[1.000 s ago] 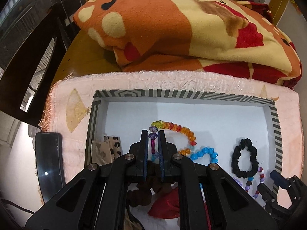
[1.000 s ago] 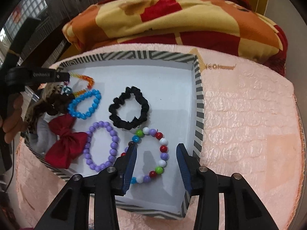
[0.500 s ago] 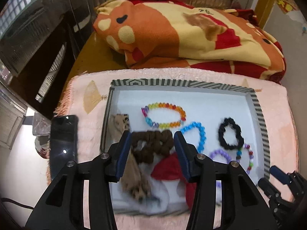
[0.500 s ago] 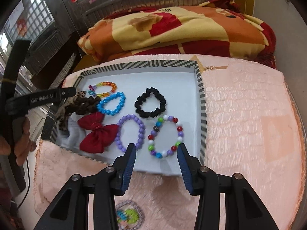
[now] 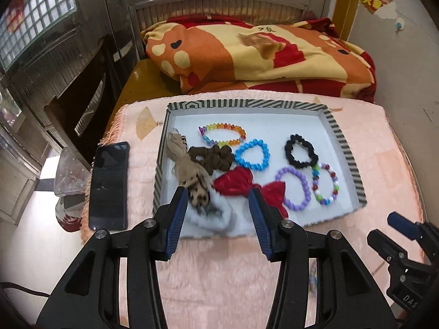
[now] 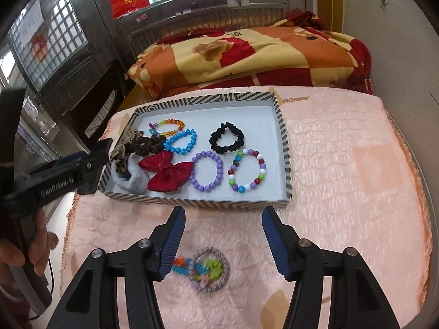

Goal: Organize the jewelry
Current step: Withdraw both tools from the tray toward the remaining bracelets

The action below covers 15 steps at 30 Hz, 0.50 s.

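Left tongs (image 5: 218, 208): wide apart, holding nothing, up over the near edge of the box.
Right tongs (image 6: 222, 229): wide apart, holding nothing, over the pink mat (image 6: 343, 192), with the box just ahead of them.
Box (image 6: 282, 126): striped rim, white inside, on the pink mat on the worktop.
Rainbow bracelet (image 5: 222, 134): far in the box, ahead of the left tongs.
Blue bracelet (image 5: 252, 154): just nearer than the rainbow one.
Black hair tie (image 6: 226, 137): ahead of the right tongs, near the box's right wall.
Purple bracelet (image 6: 207, 170): nearer than the black hair tie, touching the red bow.
Mixed-color bracelet (image 6: 247, 171): right beside the purple one.
Red bow (image 6: 166, 171): ahead and left of the right tongs.
Brown hair tie (image 5: 212, 157): past the left tongs, beside the spotted cloth (image 5: 192, 175).
Small ring toy (image 6: 208, 270): on the mat, between the right tongs and outside the box.
Phone (image 5: 109, 185): on the mat, left of the left tongs.
Blanket (image 5: 260, 60): far behind the box.
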### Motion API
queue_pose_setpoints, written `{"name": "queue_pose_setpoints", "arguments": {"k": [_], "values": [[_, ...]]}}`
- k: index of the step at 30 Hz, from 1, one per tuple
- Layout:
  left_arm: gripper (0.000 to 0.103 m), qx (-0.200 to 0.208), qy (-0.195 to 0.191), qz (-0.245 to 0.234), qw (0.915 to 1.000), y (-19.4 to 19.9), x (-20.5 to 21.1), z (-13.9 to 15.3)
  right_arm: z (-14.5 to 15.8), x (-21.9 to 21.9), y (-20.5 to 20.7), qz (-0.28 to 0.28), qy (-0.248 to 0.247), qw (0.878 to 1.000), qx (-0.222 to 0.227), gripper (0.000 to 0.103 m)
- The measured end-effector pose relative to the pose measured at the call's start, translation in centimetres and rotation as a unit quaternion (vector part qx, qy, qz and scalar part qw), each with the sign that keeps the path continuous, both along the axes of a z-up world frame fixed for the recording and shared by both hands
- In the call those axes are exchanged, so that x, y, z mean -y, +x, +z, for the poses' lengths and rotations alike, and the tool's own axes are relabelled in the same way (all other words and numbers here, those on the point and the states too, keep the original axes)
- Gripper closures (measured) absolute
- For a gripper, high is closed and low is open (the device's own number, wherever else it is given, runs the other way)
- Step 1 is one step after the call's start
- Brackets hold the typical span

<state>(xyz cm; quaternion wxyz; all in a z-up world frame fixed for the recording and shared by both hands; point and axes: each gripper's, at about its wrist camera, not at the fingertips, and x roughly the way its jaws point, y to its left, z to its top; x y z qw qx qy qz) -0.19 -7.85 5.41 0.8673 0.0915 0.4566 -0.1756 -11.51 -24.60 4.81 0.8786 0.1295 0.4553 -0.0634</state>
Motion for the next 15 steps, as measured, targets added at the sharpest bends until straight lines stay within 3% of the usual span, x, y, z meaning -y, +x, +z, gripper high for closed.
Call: {"name": "queue_pose_setpoints", "arguments": {"k": [15], "values": [[0.057,0.003,0.01,-0.003,0.9999,-5.1,-2.8,-1.4,-1.0,-2.5,-3.8,-0.008,-0.005,1.0,-0.019,0.046]]}}
